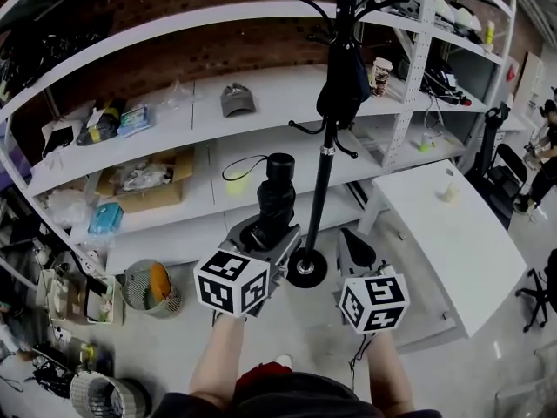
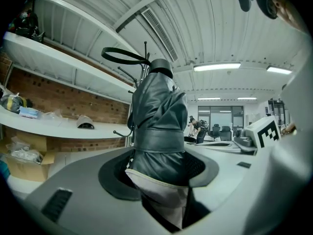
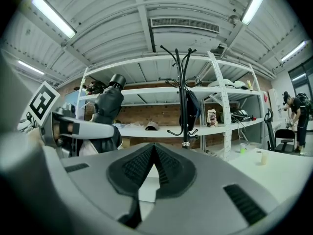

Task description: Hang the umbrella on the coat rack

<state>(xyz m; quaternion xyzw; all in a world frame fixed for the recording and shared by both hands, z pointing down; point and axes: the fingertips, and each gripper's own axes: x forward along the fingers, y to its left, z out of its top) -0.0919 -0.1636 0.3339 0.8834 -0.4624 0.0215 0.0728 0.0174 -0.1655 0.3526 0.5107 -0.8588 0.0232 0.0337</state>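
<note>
A folded black umbrella (image 1: 274, 203) stands upright in my left gripper (image 1: 265, 233), whose jaws are shut on its lower part. In the left gripper view the umbrella (image 2: 159, 126) fills the middle between the pads of the left gripper (image 2: 159, 180), and its strap loop (image 2: 122, 56) sticks out to the left at the top. The black coat rack (image 1: 326, 146) rises just beyond both grippers, with a dark bag (image 1: 344, 85) on one hook. My right gripper (image 1: 355, 251) is beside the left one, right of the umbrella. Its pads meet at the tips with nothing between them (image 3: 154, 153), and the coat rack (image 3: 182, 97) stands straight ahead.
White shelving (image 1: 174, 129) runs behind the rack and holds a grey cap (image 1: 236, 99), a cardboard box (image 1: 148, 181) and bags. A white table (image 1: 470, 251) with a cup (image 1: 447, 184) is at the right. A basket (image 1: 150, 287) sits on the floor at the left. A person (image 1: 544, 146) stands far right.
</note>
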